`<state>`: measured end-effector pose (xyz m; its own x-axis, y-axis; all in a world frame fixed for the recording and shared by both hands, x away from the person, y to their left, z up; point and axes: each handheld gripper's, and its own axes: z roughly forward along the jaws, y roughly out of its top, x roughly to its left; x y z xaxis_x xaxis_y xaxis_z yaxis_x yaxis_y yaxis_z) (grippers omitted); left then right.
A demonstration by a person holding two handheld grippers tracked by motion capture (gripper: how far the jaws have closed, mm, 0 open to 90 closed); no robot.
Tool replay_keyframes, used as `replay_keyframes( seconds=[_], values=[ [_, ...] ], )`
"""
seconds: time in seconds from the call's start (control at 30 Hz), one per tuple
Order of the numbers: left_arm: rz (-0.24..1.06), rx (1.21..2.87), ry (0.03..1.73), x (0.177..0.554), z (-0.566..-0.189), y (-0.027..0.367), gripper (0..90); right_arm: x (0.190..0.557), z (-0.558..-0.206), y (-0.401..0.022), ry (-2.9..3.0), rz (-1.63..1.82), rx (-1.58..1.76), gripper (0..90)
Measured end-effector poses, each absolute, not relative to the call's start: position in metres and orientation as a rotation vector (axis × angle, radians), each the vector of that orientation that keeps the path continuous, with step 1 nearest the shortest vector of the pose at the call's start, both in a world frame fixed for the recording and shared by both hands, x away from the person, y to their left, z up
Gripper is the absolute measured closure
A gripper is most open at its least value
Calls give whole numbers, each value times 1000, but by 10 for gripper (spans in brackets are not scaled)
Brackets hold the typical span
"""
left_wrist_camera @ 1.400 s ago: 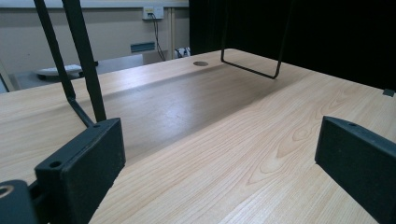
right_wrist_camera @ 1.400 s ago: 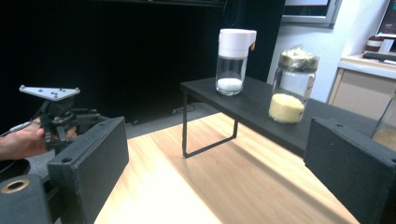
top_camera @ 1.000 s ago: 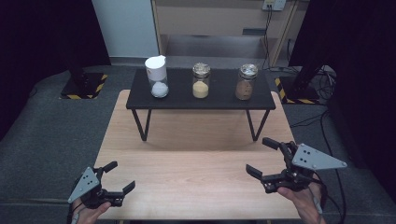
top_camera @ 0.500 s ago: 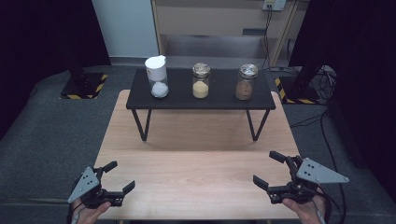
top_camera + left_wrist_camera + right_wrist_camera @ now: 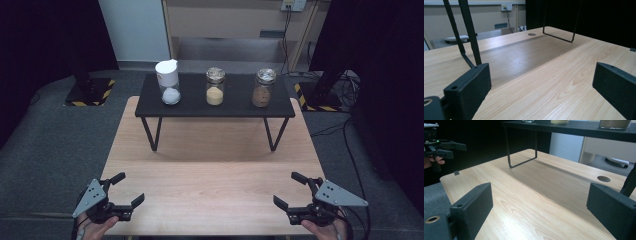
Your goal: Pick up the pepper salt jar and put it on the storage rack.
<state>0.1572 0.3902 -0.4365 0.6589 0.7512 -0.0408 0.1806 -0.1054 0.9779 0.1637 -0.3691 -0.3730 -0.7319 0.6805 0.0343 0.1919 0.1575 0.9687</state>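
My left gripper (image 5: 129,188) hovers over the near left corner of the wooden table (image 5: 215,165), jaws open and empty. Over the near right corner, my right gripper (image 5: 286,188) also stands open with nothing between its fingers. In the left gripper view the open jaws (image 5: 541,85) frame bare wood and the stand's leg (image 5: 471,37). The right gripper view has its open jaws (image 5: 539,205) low over the tabletop, with the left gripper (image 5: 449,147) far off at the upper left.
A low black stand (image 5: 240,107) on wire legs spans the table's far half. On it are a white-lidded jar of white powder (image 5: 168,82), a jar of yellow grains (image 5: 215,87) and a jar of brown grains (image 5: 263,88). A cable hole (image 5: 603,178) sits under it.
My right gripper has sunk lower and drawn back toward the near edge of the table, jaws still open. The left gripper has stayed where it was.
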Motion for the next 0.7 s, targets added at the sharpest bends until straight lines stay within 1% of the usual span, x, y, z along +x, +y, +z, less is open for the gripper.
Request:
replay_keyframes(
  seconds=[0.7],
  values=[
    [577,1637,776,157,-436,389,9,159,-388,-368,1992,1569,844,78]
  ],
)
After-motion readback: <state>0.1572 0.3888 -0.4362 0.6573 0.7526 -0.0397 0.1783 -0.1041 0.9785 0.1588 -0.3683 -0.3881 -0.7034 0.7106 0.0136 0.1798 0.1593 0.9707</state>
